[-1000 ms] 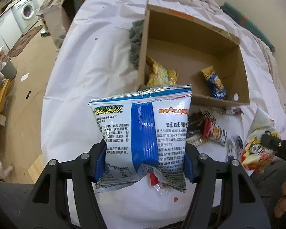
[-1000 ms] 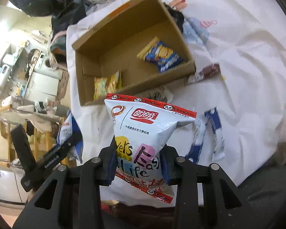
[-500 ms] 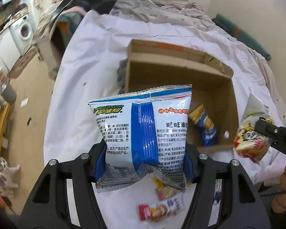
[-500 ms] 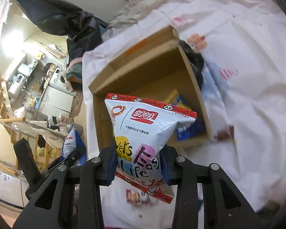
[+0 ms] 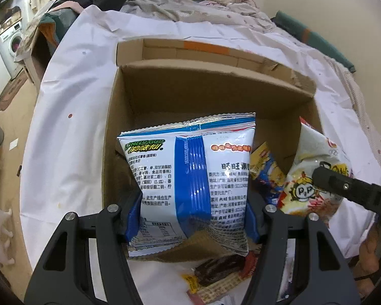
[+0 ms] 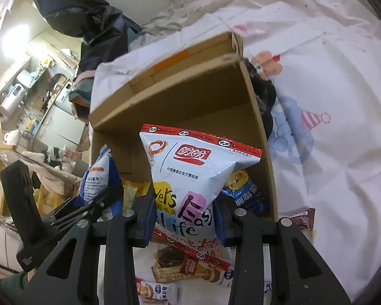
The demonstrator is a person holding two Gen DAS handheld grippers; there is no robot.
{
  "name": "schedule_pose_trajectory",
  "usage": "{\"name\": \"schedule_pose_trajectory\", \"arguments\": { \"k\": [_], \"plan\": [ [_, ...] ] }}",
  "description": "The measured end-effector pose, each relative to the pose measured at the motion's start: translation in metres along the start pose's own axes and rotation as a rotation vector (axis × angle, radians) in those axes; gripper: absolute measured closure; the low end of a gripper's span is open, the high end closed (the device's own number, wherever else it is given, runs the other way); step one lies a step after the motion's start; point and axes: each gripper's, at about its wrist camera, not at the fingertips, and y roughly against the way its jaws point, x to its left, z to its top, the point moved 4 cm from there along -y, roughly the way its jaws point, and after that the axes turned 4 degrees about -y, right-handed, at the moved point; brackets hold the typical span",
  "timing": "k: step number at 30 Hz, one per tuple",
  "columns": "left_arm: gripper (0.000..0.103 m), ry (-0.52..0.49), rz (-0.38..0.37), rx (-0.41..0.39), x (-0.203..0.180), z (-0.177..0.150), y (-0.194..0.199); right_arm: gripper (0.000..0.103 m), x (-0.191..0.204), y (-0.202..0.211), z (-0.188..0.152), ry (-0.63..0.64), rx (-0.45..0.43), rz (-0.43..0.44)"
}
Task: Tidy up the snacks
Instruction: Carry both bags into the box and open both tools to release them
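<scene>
1. Our left claw [image 5: 190, 218] clamps one blue-and-white snack bag [image 5: 188, 178]; our right claw [image 6: 184, 218] clamps one red-trimmed white bag [image 6: 190, 175].
2. Both bags hang over one open cardboard box [image 5: 210, 94], at twelve o'clock.
3. We count two packets inside, a blue-yellow one [image 6: 246, 193] and a yellow one [image 6: 132, 193], each half hidden.
4. Loose wafer packets [image 6: 180, 267] lie on the white sheet [image 6: 330, 76] at six o'clock, cut off by our claws.

Both tilt steeply downward — left gripper [image 5: 193, 218] and right gripper [image 6: 184, 218] (jaws clamped, each loaded).
</scene>
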Motion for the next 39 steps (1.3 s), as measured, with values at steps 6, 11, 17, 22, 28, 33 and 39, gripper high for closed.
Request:
{"name": "schedule_pose_trajectory", "arguments": {
  "k": [6, 11, 17, 22, 28, 33, 39],
  "plan": [
    [0.042, 0.014, 0.003, 0.019, 0.001, -0.002, -0.004, 0.064, 0.006, -0.012, -0.003, 0.033, 0.024, -0.028],
    [0.042, 0.022, 0.013, 0.017, 0.003, -0.001, -0.002, 0.064, 0.009, -0.019, -0.007, 0.057, 0.041, -0.053],
    [0.042, 0.017, 0.024, 0.011, 0.001, -0.001, 0.0, 0.062, 0.013, -0.023, -0.007, 0.062, 0.055, -0.049],
    [0.042, 0.006, 0.031, 0.004, 0.0, -0.002, 0.002, 0.061, 0.019, -0.027, -0.007, 0.075, 0.059, -0.048],
    [0.042, -0.001, 0.038, 0.004, -0.001, -0.003, 0.003, 0.061, 0.017, -0.027, -0.006, 0.057, 0.059, -0.037],
    [0.041, -0.049, 0.056, -0.029, -0.004, -0.001, 0.011, 0.057, 0.018, -0.025, -0.005, 0.064, 0.048, -0.036],
    [0.018, -0.025, 0.057, -0.025, 0.001, 0.0, 0.011, 0.037, 0.017, -0.02, -0.003, 0.043, 0.03, -0.01]
  ]
}}
